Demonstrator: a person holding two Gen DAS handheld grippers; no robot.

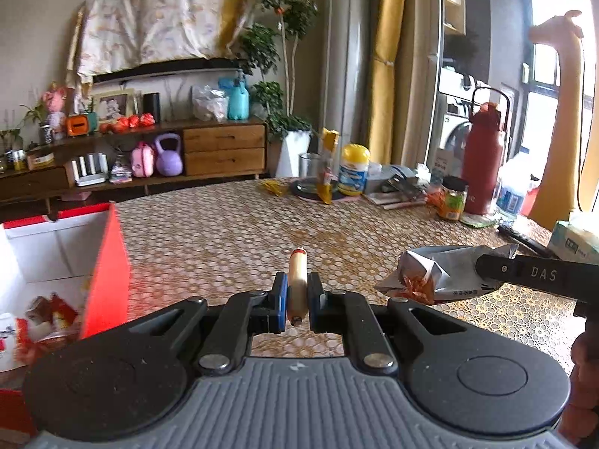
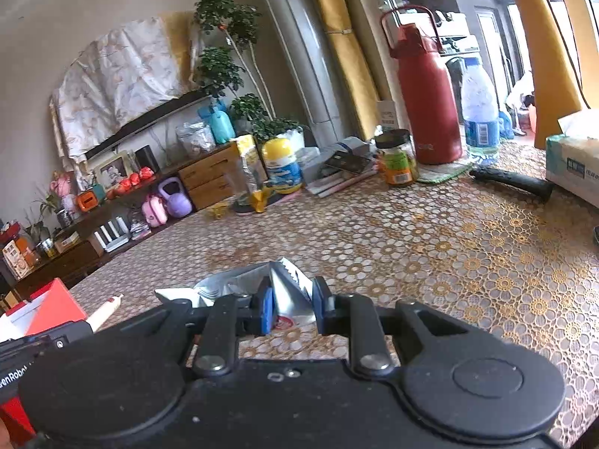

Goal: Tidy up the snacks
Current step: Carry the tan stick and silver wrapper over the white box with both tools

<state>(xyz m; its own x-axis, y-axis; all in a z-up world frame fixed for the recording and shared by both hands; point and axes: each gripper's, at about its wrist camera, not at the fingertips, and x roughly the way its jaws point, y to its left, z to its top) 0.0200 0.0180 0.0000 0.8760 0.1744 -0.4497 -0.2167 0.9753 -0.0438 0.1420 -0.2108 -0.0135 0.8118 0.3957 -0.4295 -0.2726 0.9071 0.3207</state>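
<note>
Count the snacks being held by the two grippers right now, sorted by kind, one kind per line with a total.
Sausage stick, shut in the left gripper: 1
Silver snack packet, shut in the right gripper: 1
Total: 2

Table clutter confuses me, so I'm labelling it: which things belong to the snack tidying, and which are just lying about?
Job:
sausage stick in left gripper
silver snack packet in right gripper
red box

Lying about:
red flask
water bottle
tissue pack
jar
</note>
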